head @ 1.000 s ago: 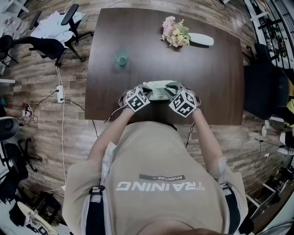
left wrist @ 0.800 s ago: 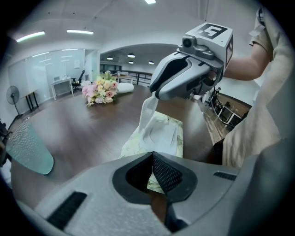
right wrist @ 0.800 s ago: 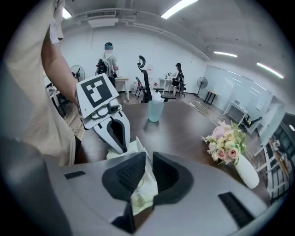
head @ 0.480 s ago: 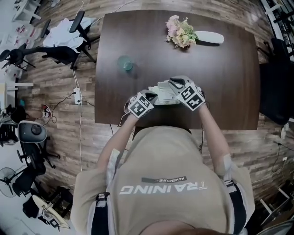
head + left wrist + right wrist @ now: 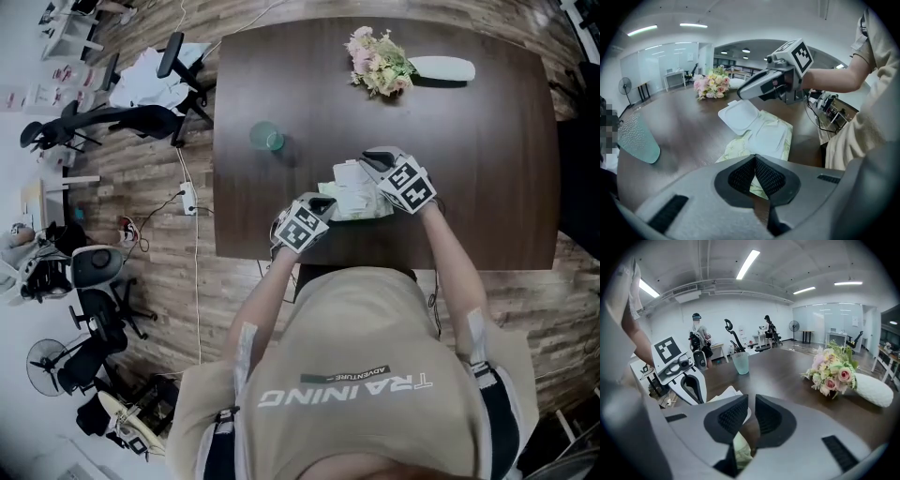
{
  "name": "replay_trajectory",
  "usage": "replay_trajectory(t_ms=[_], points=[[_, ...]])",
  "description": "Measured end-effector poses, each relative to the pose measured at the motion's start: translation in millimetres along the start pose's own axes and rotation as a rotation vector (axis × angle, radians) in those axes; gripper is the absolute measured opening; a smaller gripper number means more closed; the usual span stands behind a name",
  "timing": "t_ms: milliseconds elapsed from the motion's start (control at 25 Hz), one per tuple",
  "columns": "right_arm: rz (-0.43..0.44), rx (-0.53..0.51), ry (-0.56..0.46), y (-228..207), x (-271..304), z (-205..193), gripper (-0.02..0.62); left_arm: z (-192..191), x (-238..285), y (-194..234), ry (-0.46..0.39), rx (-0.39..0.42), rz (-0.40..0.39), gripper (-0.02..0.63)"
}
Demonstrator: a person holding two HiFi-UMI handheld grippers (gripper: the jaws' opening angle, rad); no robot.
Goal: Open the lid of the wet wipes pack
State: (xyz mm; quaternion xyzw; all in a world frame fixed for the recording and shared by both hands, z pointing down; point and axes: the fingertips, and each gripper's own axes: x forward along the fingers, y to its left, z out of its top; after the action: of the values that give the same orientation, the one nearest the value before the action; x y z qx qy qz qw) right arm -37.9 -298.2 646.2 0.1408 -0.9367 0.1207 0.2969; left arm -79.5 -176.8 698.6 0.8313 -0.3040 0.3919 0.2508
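This is an open-plan office: swivel chairs (image 5: 112, 117) on a wood floor (image 5: 141, 234), glass-walled rooms (image 5: 829, 322), ceiling strip lights (image 5: 749, 263), and a long dark worktop (image 5: 487, 159).

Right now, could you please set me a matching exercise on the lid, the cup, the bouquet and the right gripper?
1. lid
2. cup
3. bouquet
4. right gripper

A. pink and cream
B. jaws apart
C. flipped open
D. translucent green

Pairs: 1-C, 2-D, 3-A, 4-B.
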Motion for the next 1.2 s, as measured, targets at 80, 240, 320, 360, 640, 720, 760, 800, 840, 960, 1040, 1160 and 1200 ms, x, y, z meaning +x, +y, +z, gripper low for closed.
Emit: replay_trajectory(t_ms=[80, 240, 320, 360, 640, 720, 760, 800, 840, 960, 1040, 1160, 1200], points=[[0.010, -0.001, 0.005, -1, 4, -4, 0.052, 2, 1, 1, 0.003, -0.002, -0.006, 0.009], [0.032, -0.021, 0.041, 3, 16, -17, 0.052, 2, 1, 1, -0.008, -0.020, -0.004, 0.009], [0.044, -0.026, 0.060, 5, 22, -24, 0.052, -1, 2, 5, -0.008, -0.030, 0.008, 0.009], [0.048, -0.030, 0.069, 6, 24, -28, 0.052, -2, 2, 5, -0.002, -0.034, 0.013, 0.009], [0.027, -0.015, 0.055, 11, 20, -28, 0.052, -6, -1, 5, 0.010, -0.021, 0.002, 0.009], [0.009, 0.006, 0.029, 11, 12, -26, 0.052, -5, 1, 5, -0.001, -0.014, -0.006, 0.009], [-0.001, 0.021, 0.010, 10, 6, -25, 0.051, -2, 0, 5, -0.005, -0.012, -0.008, 0.009], [-0.010, 0.038, -0.010, 10, 0, -24, 0.048, 0, -1, 4, -0.006, -0.010, -0.008, 0.009], [-0.018, 0.058, -0.028, 10, -6, -24, 0.045, 1, -2, 4, -0.005, -0.010, -0.008, 0.009], [-0.036, 0.113, -0.054, 13, -21, -33, 0.026, 0, -1, 0, -0.004, -0.010, 0.000, 0.009], [-0.040, 0.130, -0.055, 17, -27, -38, 0.017, -2, -1, -1, -0.004, -0.001, 0.017, 0.009], [-0.052, 0.115, -0.050, 25, -34, -39, 0.015, -3, -3, -2, -0.008, 0.024, 0.038, 0.009], [-0.058, 0.109, -0.053, 27, -37, -38, 0.015, -3, -4, -2, -0.011, 0.029, 0.039, 0.009]])
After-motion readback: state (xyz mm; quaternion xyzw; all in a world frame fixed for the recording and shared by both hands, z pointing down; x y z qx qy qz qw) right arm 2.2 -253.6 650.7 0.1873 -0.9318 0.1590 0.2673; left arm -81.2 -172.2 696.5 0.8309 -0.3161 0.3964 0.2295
